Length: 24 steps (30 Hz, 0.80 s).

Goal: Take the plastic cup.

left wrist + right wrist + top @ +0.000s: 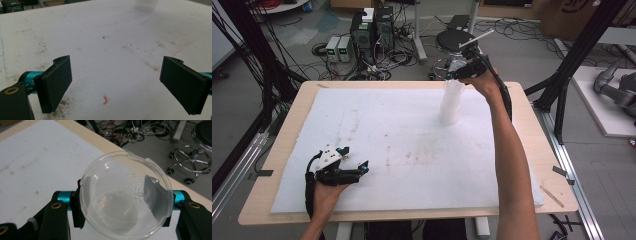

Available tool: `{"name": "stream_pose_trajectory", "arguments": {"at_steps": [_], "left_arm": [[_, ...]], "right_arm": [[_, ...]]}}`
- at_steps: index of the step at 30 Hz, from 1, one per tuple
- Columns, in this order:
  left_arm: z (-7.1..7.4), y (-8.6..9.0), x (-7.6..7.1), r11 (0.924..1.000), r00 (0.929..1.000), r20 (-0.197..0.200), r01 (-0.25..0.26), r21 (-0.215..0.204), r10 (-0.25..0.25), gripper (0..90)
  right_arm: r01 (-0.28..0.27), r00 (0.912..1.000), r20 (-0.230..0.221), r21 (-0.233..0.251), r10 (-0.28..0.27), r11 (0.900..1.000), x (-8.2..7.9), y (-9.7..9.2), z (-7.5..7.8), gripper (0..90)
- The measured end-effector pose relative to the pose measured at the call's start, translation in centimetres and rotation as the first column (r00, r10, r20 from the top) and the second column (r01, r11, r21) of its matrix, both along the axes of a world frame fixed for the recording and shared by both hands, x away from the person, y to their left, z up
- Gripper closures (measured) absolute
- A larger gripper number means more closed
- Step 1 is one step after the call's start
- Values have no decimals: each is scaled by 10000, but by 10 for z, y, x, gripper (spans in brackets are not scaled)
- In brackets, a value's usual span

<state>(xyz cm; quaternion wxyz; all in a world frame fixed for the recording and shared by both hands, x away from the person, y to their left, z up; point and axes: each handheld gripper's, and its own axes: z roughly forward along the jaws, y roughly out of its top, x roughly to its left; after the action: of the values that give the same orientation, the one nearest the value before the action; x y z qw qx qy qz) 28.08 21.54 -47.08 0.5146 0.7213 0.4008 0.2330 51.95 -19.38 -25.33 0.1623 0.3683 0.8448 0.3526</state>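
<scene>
A clear plastic cup [120, 185] sits between the black jaws of my right gripper [123, 205], which is shut on its sides; I look down into its round mouth. In the high view that gripper [463, 71] holds the cup [457, 64] at the table's far side, right over a tall stack of white cups [450, 105]. Whether the cup has come free of the stack I cannot tell. My left gripper [356, 159] rests on the white foam sheet [402, 150] at the near left, jaws wide open. Nothing lies between them in the left gripper view [115, 87], where the stack's base [146, 5] shows far ahead.
The foam sheet covers most of a wooden table [532, 130]. A small orange scrap [106, 100] lies on the foam by the left gripper. Beyond the far edge stand a black stool [454, 41], computer towers [372, 30] and tangled cables on the floor.
</scene>
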Motion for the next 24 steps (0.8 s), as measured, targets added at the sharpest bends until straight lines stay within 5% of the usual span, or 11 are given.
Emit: {"name": "stream_pose_trajectory", "arguments": {"at_steps": [4, 15, 24], "left_arm": [[0, 0, 0, 10000, 10000, 23, -15, 31, 15, 106], [0, 1, 0, 9999, 10000, -44, -24, -131, 24, 107], [0, 3, 2, 9996, 9999, -129, -38, -293, 34, 107]], "right_arm": [[-35, 9996, 286, -21, 35, 10000, -3, 2, 24, 408], [-90, 9991, 406, -55, 92, 9999, -11, -1, 35, 408], [-1744, 9820, 912, 1006, 1655, 9795, -63, -5, 42, 409]]}}
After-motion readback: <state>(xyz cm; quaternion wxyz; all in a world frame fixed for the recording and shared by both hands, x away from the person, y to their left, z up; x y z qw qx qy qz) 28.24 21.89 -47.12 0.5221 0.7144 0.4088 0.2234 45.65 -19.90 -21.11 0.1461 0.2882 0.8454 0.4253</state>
